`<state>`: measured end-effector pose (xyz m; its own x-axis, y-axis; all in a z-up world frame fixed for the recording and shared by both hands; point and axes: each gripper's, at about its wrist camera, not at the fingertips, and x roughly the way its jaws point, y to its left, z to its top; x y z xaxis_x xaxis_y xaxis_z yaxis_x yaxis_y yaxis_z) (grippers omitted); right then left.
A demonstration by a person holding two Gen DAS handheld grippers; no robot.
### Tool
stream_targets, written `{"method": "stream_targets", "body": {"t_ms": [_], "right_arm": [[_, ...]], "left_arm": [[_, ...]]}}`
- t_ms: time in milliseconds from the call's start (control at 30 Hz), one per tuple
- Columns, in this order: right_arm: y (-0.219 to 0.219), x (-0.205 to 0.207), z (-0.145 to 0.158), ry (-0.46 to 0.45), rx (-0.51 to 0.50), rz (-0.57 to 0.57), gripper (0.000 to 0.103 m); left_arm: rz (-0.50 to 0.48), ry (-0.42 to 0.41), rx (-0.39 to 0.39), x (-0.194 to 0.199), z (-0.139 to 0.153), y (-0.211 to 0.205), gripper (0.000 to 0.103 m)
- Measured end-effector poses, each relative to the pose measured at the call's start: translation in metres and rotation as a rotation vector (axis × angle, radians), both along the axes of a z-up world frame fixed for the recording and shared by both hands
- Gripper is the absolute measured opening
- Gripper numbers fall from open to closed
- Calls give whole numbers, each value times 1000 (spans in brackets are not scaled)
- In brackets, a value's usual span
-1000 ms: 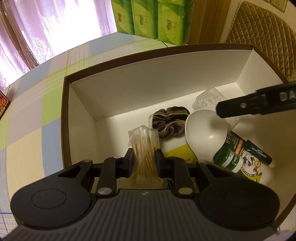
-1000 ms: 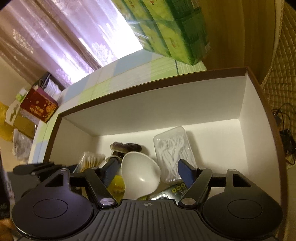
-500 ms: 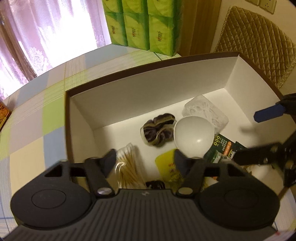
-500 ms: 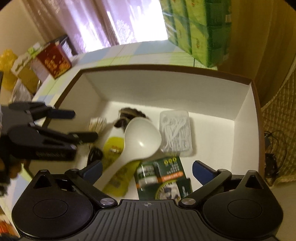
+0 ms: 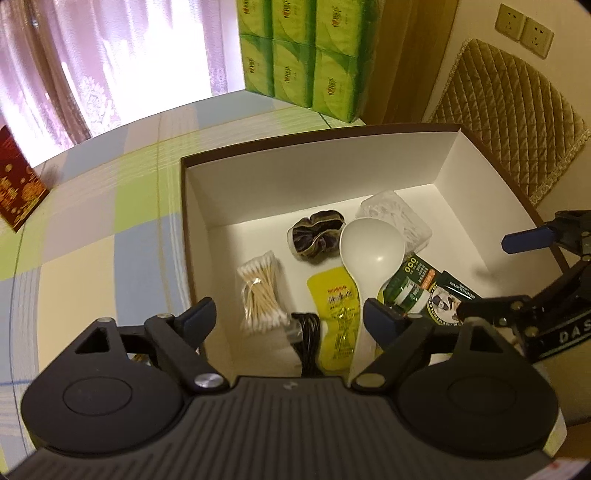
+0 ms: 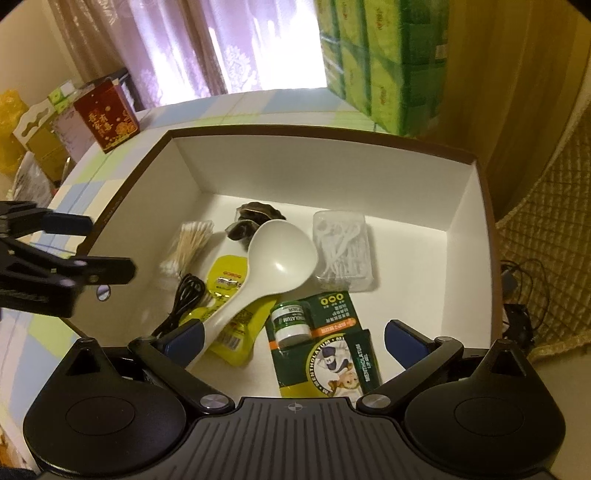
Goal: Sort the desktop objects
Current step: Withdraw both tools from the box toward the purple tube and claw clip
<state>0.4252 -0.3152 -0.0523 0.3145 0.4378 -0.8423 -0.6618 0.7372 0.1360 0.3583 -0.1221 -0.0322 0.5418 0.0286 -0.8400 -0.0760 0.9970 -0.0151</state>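
Both cameras sit close above the open box (image 5: 317, 177), each looking steeply down along its own claw. The left wrist view looks in from the box's left side, the right wrist view from its right. Both share the box inside and the white spoon (image 6: 280, 258).

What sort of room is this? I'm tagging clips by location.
Most likely a home room, perhaps a dining area: a checked pastel tablecloth covers the table, stacked green tissue packs stand by a sheer curtained window, and a quilted tan chair cushion sits under wall sockets.
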Motion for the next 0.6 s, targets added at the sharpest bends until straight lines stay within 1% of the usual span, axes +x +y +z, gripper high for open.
{"method": "stream_targets", "body": {"t_ms": [267, 367, 600], "right_arm": [[-10, -18, 10, -53, 25, -39, 101], [-12, -25, 15, -72, 36, -55, 101], [-13, -42, 22, -101, 42, -70, 101]], "left_arm": [[19, -41, 19, -25, 22, -4, 89], [22, -51, 32, -32, 25, -6, 89], [18, -62, 34, -48, 32, -11, 91]]}}
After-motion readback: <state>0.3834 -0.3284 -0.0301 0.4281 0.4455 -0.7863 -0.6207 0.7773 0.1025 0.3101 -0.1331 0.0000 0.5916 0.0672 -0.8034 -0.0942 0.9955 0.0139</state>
